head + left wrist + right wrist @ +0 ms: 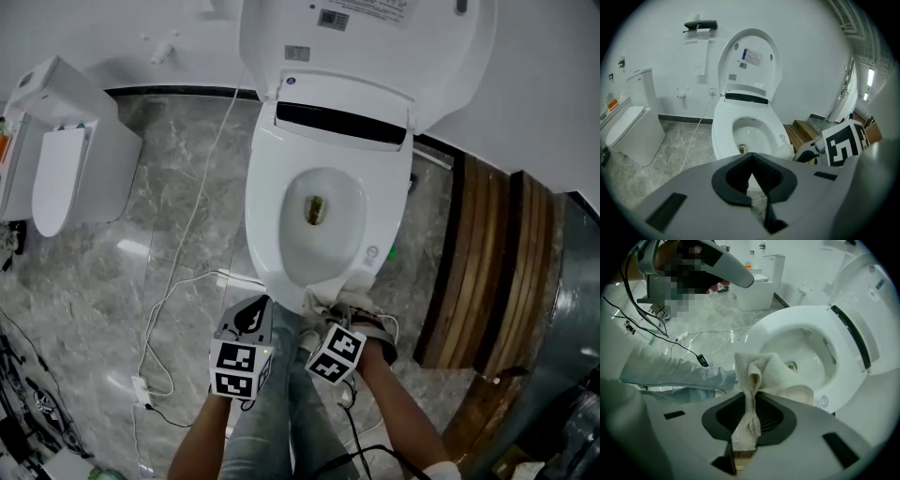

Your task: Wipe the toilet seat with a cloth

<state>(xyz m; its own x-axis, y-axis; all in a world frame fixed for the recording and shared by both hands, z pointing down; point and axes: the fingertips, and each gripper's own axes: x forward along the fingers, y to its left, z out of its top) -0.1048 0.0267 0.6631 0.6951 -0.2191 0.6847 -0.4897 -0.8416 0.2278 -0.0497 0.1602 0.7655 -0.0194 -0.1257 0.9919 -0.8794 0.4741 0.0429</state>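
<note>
The right gripper pinches a pale cloth, which bunches at the front rim of the toilet seat; whether the cloth presses on the rim or hangs just above it cannot be told; in the head view the marker cube hides those jaws, and only a fold of cloth shows; the left gripper has its jaws pressed together on nothing, near the front of the seat; the raised lid is cut off at the top edge.
</note>
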